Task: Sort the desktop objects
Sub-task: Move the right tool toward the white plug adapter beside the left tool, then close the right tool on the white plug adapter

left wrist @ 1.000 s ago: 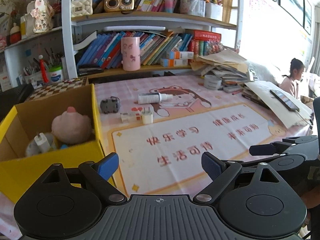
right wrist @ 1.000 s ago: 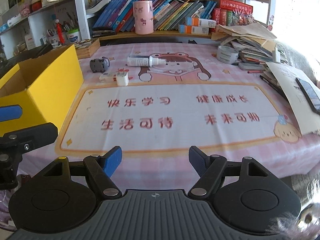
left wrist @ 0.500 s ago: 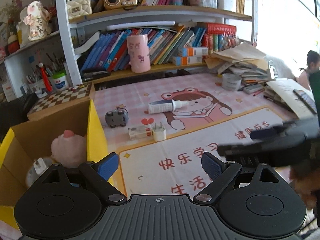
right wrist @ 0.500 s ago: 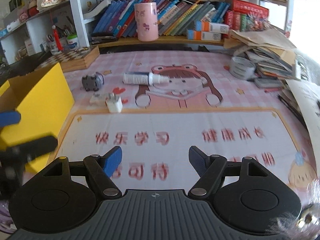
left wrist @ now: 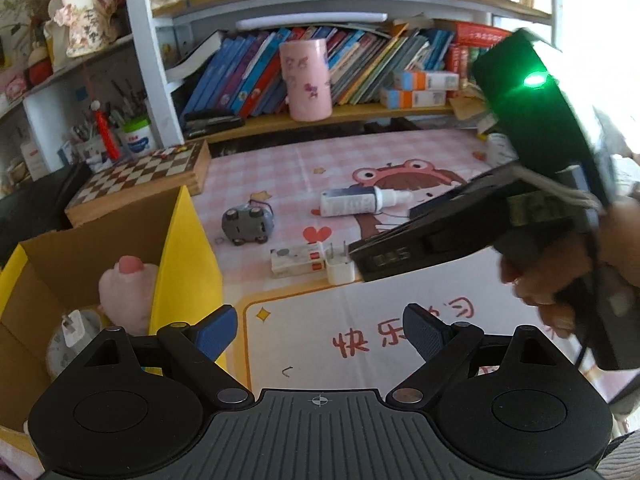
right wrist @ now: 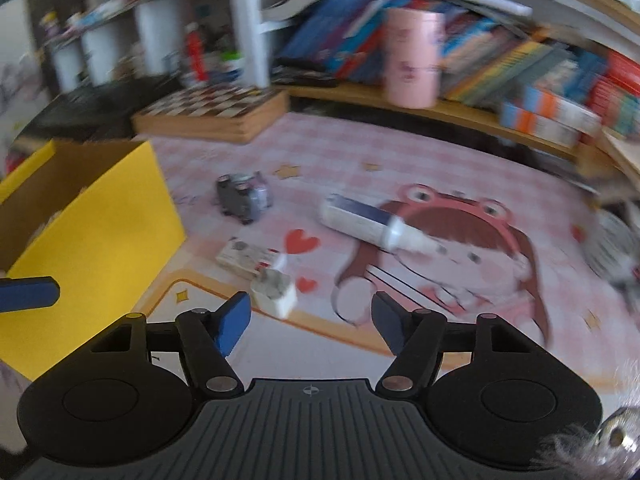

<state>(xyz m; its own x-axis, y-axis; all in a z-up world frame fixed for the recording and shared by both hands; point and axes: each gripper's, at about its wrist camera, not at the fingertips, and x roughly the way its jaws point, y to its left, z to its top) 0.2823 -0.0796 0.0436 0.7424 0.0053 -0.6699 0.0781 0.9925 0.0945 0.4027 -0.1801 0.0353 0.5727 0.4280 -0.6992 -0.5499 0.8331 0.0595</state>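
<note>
A white plug (right wrist: 276,294) lies on the pink mat beside a small white card (right wrist: 244,256). My right gripper (right wrist: 310,320) hovers just before the plug with its jaws closing. The plug sits at their mouth, close to the left finger, and no pad presses on it. Farther back lie a grey toy car (right wrist: 242,198) and a white bottle (right wrist: 372,226). My left gripper (left wrist: 320,332) is open and holds nothing beside the yellow box (left wrist: 188,248), which contains a pink plush (left wrist: 124,292) and a white charger (left wrist: 74,328).
A chessboard case (left wrist: 140,176) stands behind the box. A pink cup (left wrist: 306,80) and rows of books fill the shelf at the back. A person's hand (left wrist: 560,276) holds the right gripper at the right. Blurred clutter lines the mat's right edge.
The right gripper has swung forward and left up to the plug, and its jaws have narrowed. The left gripper has moved nearer to the objects and the box.
</note>
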